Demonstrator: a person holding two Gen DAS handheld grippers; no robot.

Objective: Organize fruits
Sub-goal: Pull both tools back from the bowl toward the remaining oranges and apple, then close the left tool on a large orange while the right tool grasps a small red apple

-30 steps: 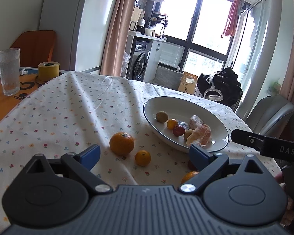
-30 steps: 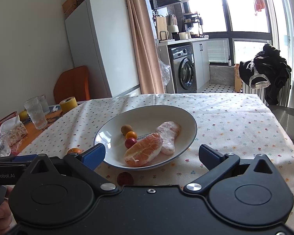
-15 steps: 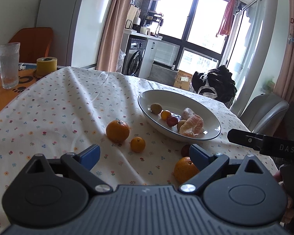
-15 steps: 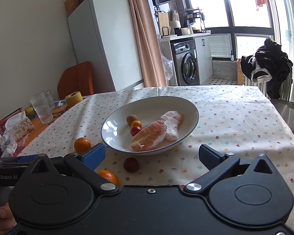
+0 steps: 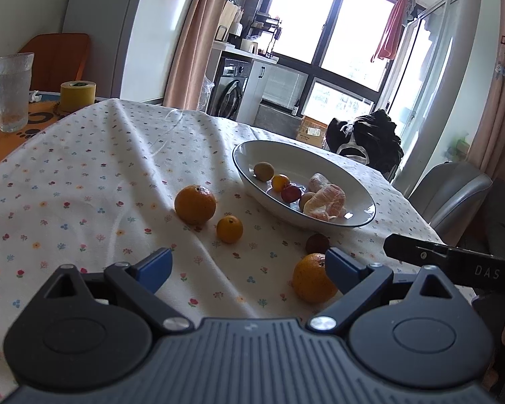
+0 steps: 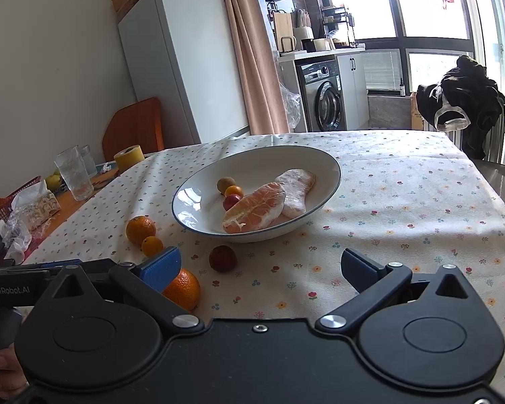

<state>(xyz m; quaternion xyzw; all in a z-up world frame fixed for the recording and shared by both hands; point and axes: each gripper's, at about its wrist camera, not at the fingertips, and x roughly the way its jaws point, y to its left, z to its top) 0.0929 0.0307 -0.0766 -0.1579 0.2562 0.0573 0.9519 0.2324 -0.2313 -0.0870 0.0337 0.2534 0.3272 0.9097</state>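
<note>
A white bowl (image 5: 360, 198) (image 6: 323, 161) on the flowered tablecloth holds peeled citrus pieces (image 6: 256, 207), a kiwi (image 5: 263, 171), a small orange and a red fruit. Loose on the cloth lie a large orange (image 5: 195, 204) (image 6: 140, 229), a small orange (image 5: 229, 229) (image 6: 152, 245), a dark red fruit (image 5: 317, 243) (image 6: 222, 258) and another orange (image 5: 311, 282) (image 6: 182, 289). My left gripper (image 5: 249, 267) is open, low over the cloth; its right finger overlaps the near orange. My right gripper (image 6: 261, 267) is open and holds nothing, near the red fruit.
At the left stand a drinking glass (image 5: 11, 92) and a yellow tape roll (image 5: 78, 91) on the bare orange table part. A grey chair (image 5: 451, 195) with dark clothes behind it stands past the table's far right edge. Tissues and clutter (image 6: 33, 205) lie at the left.
Both grippers have drawn back from the bowl and risen, so more loose fruit shows on the cloth in front. Both jaws stayed open. No fruit moved.
</note>
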